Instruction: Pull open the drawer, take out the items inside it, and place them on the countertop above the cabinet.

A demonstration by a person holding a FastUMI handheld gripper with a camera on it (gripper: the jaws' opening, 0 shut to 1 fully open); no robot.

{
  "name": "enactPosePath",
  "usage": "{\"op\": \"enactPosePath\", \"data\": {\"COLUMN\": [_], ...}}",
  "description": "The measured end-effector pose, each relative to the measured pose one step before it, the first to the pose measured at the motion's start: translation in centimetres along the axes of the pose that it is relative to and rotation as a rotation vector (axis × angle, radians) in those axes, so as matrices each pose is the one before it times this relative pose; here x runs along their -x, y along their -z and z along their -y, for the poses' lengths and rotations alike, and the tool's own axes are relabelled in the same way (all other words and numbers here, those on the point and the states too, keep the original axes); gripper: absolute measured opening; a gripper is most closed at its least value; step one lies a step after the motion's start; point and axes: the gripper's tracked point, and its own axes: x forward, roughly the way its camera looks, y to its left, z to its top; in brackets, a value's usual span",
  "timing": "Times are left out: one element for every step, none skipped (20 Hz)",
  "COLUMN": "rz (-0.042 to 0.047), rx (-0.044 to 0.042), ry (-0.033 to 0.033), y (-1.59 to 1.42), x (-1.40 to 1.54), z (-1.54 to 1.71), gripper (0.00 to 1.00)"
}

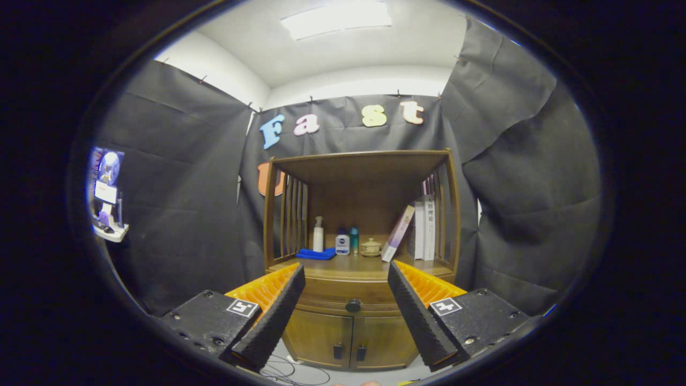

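a wooden cabinet [358, 225] stands against the black cloth wall [177, 203] of the booth, well beyond the fingers. it has an open shelf section above, with slatted sides and a flat top board, and a lower body with two small doors [351, 335] at the bottom, each with a dark handle near the middle seam. between the shelf section and the doors sits the drawer [348, 303], closed, with a round dark knob [353, 305] at the middle of its front. the knob lies between the two fingers, still well apart from them.

the countertop [353, 265] above the drawer carries a row of things near its back edge. toward its right side, several books [424, 228] stand upright against the slats, and one more book [397, 234] leans tilted against them. toward the left back corner lies a folded blue cloth [316, 253], with a white pump bottle [318, 234] upright just behind it. near the middle stand a small white and blue bottle [342, 243], a slim teal bottle [354, 240] just beside it, and a small lidded ceramic pot [371, 247] to the right of those.

the gripper [347, 313] is spread wide and grips nothing; its two fingers frame the drawer front from either side.

on the floor below the cabinet doors lie a few thin cables [292, 370].
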Motion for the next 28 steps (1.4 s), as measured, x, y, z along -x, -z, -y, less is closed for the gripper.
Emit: {"op": "enactPosePath", "data": {"rz": [-0.00369,-0.00755,-0.00483,-0.00613,-0.00646,-0.00601,-0.00879,-0.01024,-0.01267,-0.01047,-0.00558,-0.01045,-0.00893,-0.01674,-0.01212,-0.01078,-0.01159,-0.01278,-0.01886,-0.01694,-0.01522,-0.00956,-0.00877,-0.01274,-0.01492,-0.01516,-0.01339,-0.01092], "rx": [-0.00012,0.00042,0.0002,-0.00111,-0.00469,-0.00392,-0.00008,0.00341,0.00307,-0.00078,-0.00475,-0.00168,0.00091,0.0056,0.00637,0.00682,0.00765,0.00688,0.00588,0.00655,0.00782,0.01048,0.00938,0.00563,0.00043,-0.00263,-0.00735,-0.01145], "ry": [-0.0021,0.00286,-0.00255,0.00109,-0.00121,-0.00197,0.00084,-0.0003,0.00451,0.00164,0.00178,-0.00295,0.00114,0.00036,0.00024,-0.00308,-0.00427,-0.00269,-0.00319,0.00009,0.00651,0.01488,0.01597,0.0116,0.00882,0.01026,0.01072,0.00631], "y": [0.203,0.387,0.309,0.392,0.346,0.493,0.534,0.731,0.668,0.815,0.585,0.741,0.746,0.898,0.765,0.734,0.737,0.918,0.919,0.924,0.735,0.553,0.545,0.796,0.771,0.806,0.674,0.507], "x": [-0.248,-0.321,-0.346,-0.349,-0.6,-0.542,-0.589,-0.764,-0.777,-0.946,-1.076,-1.174,-1.302,-1.267,-1.245,-1.246,-1.278,-1.4,-1.292,-1.415,-1.361,-1.203,-1.282,-1.121,-0.851,-0.992,-0.778,-0.77], "z": [-0.042,0.069,-0.089,-0.153,-0.091,-0.072,0.011,-0.086,0.094,0.066,0.018,-0.101,0.021,0.078,-0.065,-0.114,-0.15,0.056,0.025,0.241,0.373,0.519,0.658,0.446,0.39,0.411,0.412,0.355], "gripper": [1.0,1.0,1.0,1.0,1.0,1.0,1.0,1.0,1.0,1.0,1.0,1.0,1.0,1.0,1.0,1.0,1.0,1.0,1.0,1.0,1.0,1.0,1.0,1.0,1.0,1.0,0.99,0.96]}}
